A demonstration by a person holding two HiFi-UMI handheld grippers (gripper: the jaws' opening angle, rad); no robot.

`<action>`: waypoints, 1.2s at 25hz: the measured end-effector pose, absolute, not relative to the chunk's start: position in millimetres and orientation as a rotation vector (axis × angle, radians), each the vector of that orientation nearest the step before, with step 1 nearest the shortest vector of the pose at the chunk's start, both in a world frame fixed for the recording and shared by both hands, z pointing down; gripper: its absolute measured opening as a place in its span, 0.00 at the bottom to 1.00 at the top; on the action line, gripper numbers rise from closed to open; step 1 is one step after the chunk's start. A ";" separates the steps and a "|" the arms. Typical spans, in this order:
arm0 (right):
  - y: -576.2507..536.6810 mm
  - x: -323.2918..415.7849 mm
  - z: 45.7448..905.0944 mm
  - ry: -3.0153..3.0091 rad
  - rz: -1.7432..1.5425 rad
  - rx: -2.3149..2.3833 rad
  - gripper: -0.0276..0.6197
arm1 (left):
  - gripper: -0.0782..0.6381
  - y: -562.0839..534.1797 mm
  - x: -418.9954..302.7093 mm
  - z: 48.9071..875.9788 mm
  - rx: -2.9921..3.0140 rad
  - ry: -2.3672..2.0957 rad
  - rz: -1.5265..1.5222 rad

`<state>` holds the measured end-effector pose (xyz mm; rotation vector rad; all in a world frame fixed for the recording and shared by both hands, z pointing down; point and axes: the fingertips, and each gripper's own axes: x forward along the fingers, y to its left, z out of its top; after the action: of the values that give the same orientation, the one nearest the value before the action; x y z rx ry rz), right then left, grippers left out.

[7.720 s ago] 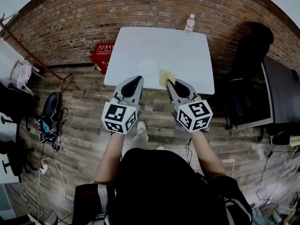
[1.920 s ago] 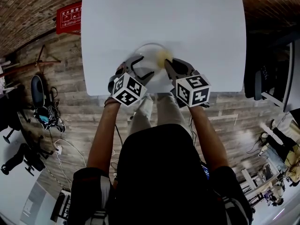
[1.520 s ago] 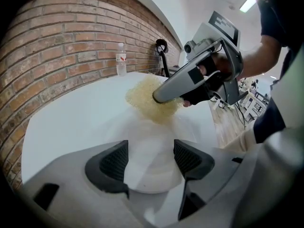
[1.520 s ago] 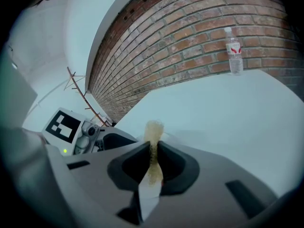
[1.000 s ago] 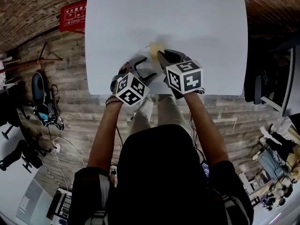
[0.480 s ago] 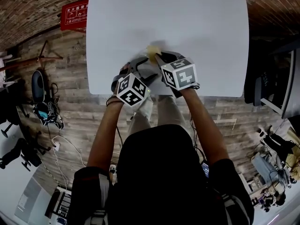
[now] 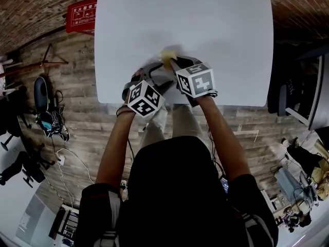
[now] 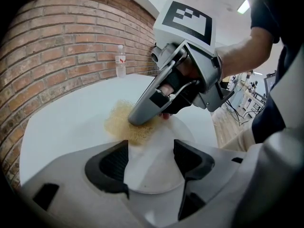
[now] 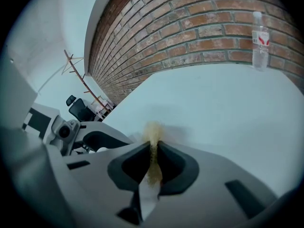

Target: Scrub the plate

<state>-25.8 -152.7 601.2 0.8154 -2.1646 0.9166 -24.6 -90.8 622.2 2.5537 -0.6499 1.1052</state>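
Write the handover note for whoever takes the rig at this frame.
Left gripper: open, jaws apart over the near rim of the plate. Whether they press on it is unclear.
Right gripper: shut on the sponge, which lies on the plate's far edge.
The plate sits near the front edge of the table.
Done: sponge in the jaws and on the plate.
Left: how much is scrubbed cannot be told, so probably work the sponge across the bare middle and near side.

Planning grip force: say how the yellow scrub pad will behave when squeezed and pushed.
The yellow scrub pad looks fibrous and is pinched thin in the right gripper, so probably soft and light. It splays out at the plate rim, so it likely flexes rather than skids.
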 end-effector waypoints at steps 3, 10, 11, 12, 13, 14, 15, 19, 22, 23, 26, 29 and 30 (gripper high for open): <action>-153.3 -27.0 601.2 -2.165 0.913 0.828 0.11 | 0.51 -90.7 -27.1 622.1 2.561 -0.659 1.090; -155.1 -21.4 599.9 -2.156 0.901 0.845 0.11 | 0.51 -90.8 -26.8 621.2 2.565 -0.651 1.088; -155.5 -19.9 600.0 -2.153 0.899 0.852 0.11 | 0.51 -90.8 -27.7 620.9 2.566 -0.652 1.088; -156.0 -18.1 600.3 -2.151 0.899 0.860 0.11 | 0.51 -90.9 -28.2 620.9 2.566 -0.653 1.088; -156.6 -15.9 600.5 -2.151 0.903 0.866 0.11 | 0.51 -91.2 -28.3 621.1 2.565 -0.653 1.089; -157.2 -13.4 600.7 -2.151 0.907 0.872 0.11 | 0.51 -91.5 -28.0 621.6 2.565 -0.654 1.090; -157.4 -10.7 601.1 -2.151 0.911 0.877 0.11 | 0.51 -91.5 -27.4 622.2 2.564 -0.654 1.091; -155.6 -0.9 602.4 -2.139 0.918 0.895 0.11 | 0.51 -89.0 -26.8 623.2 2.556 -0.649 1.096; -158.2 4.5 600.9 -2.133 0.919 0.909 0.11 | 0.51 -91.1 -28.4 622.8 2.554 -0.645 1.099; -158.3 6.7 600.9 -2.130 0.919 0.913 0.11 | 0.51 -91.2 -28.5 622.9 2.554 -0.644 1.098; -157.0 13.5 600.6 -2.127 0.924 0.927 0.11 | 0.51 -90.2 -28.1 623.4 2.555 -0.642 1.096; -157.7 19.2 599.9 -2.128 0.929 0.941 0.11 | 0.51 -90.8 -28.1 623.2 2.556 -0.644 1.096; -157.8 20.9 599.8 -2.126 0.933 0.947 0.11 | 0.51 -91.0 -28.2 623.2 2.555 -0.644 1.096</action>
<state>20.9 -157.8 599.8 0.9471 -2.1259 0.9331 -28.2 -91.0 623.2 2.5550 -0.6441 1.0958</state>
